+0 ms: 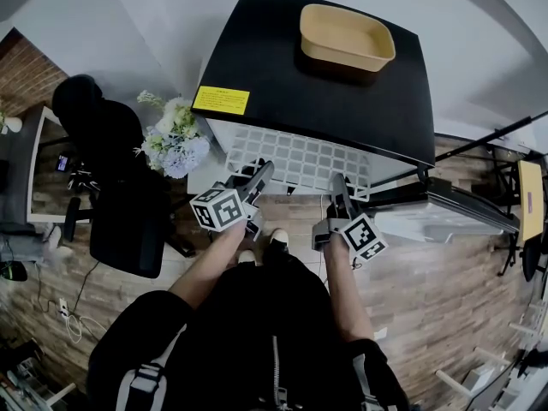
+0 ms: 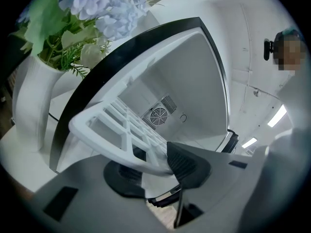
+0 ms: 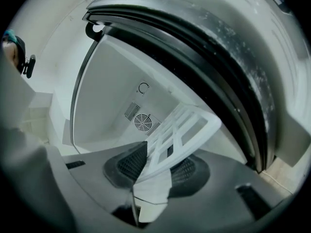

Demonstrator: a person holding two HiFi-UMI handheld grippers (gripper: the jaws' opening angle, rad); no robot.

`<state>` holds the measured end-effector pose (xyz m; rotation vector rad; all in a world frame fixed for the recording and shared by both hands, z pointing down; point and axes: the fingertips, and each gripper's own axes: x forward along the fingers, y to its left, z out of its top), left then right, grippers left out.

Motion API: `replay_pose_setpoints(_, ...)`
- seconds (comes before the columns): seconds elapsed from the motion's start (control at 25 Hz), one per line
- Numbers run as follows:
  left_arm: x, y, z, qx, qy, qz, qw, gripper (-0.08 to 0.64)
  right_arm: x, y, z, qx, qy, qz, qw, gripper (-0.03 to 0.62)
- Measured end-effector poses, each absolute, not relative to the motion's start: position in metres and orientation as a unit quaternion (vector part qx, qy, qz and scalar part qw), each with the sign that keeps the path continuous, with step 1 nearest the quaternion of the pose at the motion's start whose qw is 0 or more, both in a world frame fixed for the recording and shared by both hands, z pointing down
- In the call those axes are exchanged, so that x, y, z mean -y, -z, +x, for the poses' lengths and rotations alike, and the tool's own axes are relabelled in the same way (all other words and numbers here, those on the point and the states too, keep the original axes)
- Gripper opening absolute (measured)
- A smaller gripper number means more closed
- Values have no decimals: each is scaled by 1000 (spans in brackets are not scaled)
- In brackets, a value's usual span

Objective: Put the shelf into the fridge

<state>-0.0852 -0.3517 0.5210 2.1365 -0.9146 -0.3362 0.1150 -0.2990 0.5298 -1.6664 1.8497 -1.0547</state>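
A white grid shelf (image 1: 295,161) sticks out of the front of a small black-topped fridge (image 1: 325,92), its back part inside the opening. My left gripper (image 1: 259,175) is shut on the shelf's front edge near the left corner. My right gripper (image 1: 339,187) is shut on the same edge near the right corner. In the left gripper view the shelf (image 2: 121,125) lies tilted between the pads of the left gripper (image 2: 155,161), with the white fridge interior (image 2: 194,76) and its fan behind. The right gripper (image 3: 158,166) clamps the shelf (image 3: 182,127) the same way.
A tan tray (image 1: 347,37) sits on the fridge top. The fridge door (image 1: 445,212) hangs open to the right. Flowers in a white vase (image 1: 175,139) stand close to the fridge's left side, and a black chair (image 1: 120,204) is further left. The floor is wood.
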Motion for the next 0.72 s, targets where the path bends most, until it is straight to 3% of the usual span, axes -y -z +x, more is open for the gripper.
replay_pose_setpoints(0.72,382,-521,-79,388,147,825,383,137,329,-531,123,-663,379,-607,221,130)
